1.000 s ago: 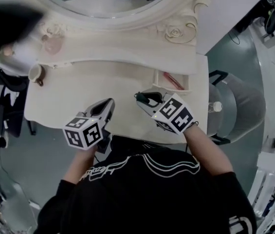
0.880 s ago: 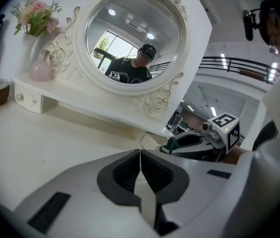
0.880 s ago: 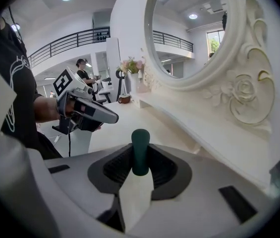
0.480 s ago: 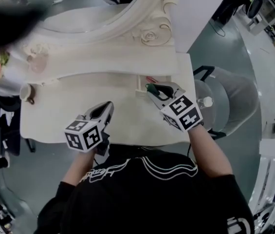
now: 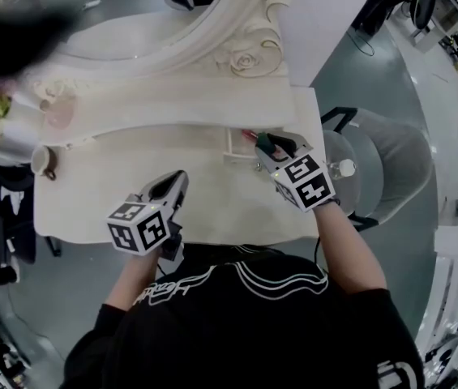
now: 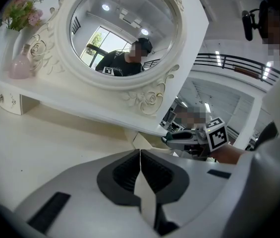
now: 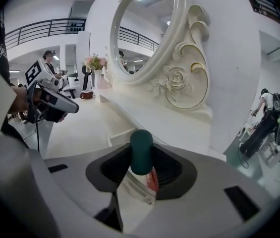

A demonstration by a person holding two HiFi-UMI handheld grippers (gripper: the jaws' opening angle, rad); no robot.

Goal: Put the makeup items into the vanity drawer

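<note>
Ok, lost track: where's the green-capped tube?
Head view, right side: the green-capped tube sits in the right gripper, whose jaws have just been opening, at the open drawer.

Vanity [image 5: 131, 177] looks like matt cream paint, mirror [image 6: 125, 29] glossy glass, tube [image 7: 139, 185] clear shiny plastic, cap [image 7: 141, 150] matt green.

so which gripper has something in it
the right gripper: a green-capped tube sits between its jaws, which have just been opening; the left gripper is shut on nothing.
</note>
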